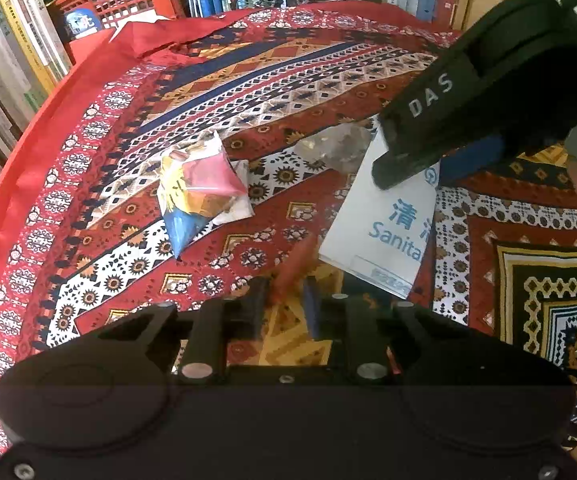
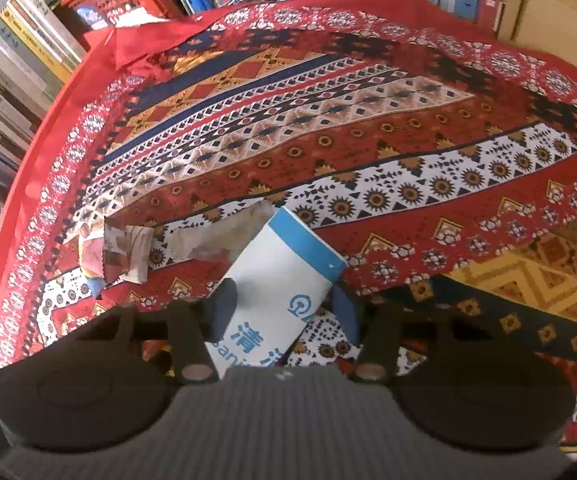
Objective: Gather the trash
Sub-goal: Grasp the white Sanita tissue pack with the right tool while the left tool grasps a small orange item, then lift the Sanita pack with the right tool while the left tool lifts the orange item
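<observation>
— Nearest my lens, the left tongs (image 1: 284, 300) sit low over the bench (image 1: 28, 184). What do you have at your end?

— Biggest first: the patterned cloth (image 2: 408, 128) covers the whole bench. Then the white-and-blue sanitation bag (image 2: 280, 276), held off the cloth and tilted, mouth pointing away from you.

— That one is mine. My right tongs (image 2: 284, 308) are clenched on the bag near its printed end. And the trash?

— A crumpled snack wrapper (image 1: 200, 188) lies on the cloth to the left of the bag, well apart from your left tongs. A wad of clear plastic (image 1: 336, 148) lies just beside the bag's mouth.

— Smallest is an orange-red scrap (image 1: 294, 268), poking up from between my left fingers. It is blurred, so I cannot tell whether those tongs are pinching it or merely standing around it.

— That is my worry. If the hold is loose, I think the scrap falls before it reaches the bag.

— Agreed. The bag's mouth also looks flat, so a drop could slide off its wall. And clear plastic on busy cloth is easy to miss.
</observation>
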A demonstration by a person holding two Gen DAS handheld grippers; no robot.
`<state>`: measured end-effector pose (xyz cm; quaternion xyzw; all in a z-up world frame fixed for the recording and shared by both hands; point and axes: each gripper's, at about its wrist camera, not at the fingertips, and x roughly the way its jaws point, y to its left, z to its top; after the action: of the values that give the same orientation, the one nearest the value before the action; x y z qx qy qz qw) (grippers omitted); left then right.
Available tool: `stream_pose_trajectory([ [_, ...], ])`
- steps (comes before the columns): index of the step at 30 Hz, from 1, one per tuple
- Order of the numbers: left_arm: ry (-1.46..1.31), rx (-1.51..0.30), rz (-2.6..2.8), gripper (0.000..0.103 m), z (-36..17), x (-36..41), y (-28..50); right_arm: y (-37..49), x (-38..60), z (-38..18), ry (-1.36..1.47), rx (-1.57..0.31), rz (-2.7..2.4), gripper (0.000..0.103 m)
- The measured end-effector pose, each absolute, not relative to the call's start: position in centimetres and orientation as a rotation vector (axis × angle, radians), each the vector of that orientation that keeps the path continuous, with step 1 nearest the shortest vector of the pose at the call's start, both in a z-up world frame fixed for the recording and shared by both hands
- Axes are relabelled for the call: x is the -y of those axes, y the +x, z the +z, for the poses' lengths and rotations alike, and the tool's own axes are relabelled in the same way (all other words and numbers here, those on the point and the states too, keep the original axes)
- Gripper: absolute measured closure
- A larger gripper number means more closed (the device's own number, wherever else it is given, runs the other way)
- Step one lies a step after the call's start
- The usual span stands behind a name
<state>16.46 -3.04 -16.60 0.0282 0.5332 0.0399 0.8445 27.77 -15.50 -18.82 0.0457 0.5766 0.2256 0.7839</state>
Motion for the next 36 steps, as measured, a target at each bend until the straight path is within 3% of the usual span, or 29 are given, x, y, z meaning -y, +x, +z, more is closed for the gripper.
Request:
stream_pose_trajectory([
  [3,0.053,-1.126,0.094,0.085,-16.5,3.2,16.4,27.7,16.4,-18.6,0.126,-1.247,0.467,0.062],
  [5,0.049,-1.127,0.103,0.083,-16.3,3.2,16.4,27.7,17.0,-18.4,0.133,-1.246,0.456,0.075],
  [8,0.05,-1.11,0.106,0.082,-15.9,3.3,16.5,27.6,17.8,-18.4,0.118,-1.251,0.426,0.076],
  [12,0.05,-1.105,0.108,0.081,-15.8,3.3,17.0,27.6,18.8,-18.7,0.157,-1.272,0.42,0.072],
  [14,0.039,-1.105,0.104,0.08,-15.8,3.3,17.4,27.5,19.0,-18.6,0.162,-1.269,0.418,0.054],
  [18,0.02,-1.135,0.086,0.081,-16.6,3.5,18.0,27.5,19.1,-18.5,0.192,-1.283,0.444,0.04],
  [20,0.017,-1.137,0.08,0.092,-16.5,3.7,17.9,27.7,18.8,-18.4,0.212,-1.29,0.446,0.034],
  [23,0.014,-1.122,0.125,0.093,-16.2,3.7,17.4,28.0,18.1,-18.5,0.221,-1.302,0.44,0.027],
  [32,-0.049,-1.1,0.207,0.093,-14.5,2.2,15.2,29.0,14.5,-19.2,0.16,-1.358,0.352,0.019],
  [36,-0.084,-1.095,0.23,0.093,-14.1,1.8,14.4,29.0,13.1,-19.3,0.101,-1.365,0.292,0.027],
])
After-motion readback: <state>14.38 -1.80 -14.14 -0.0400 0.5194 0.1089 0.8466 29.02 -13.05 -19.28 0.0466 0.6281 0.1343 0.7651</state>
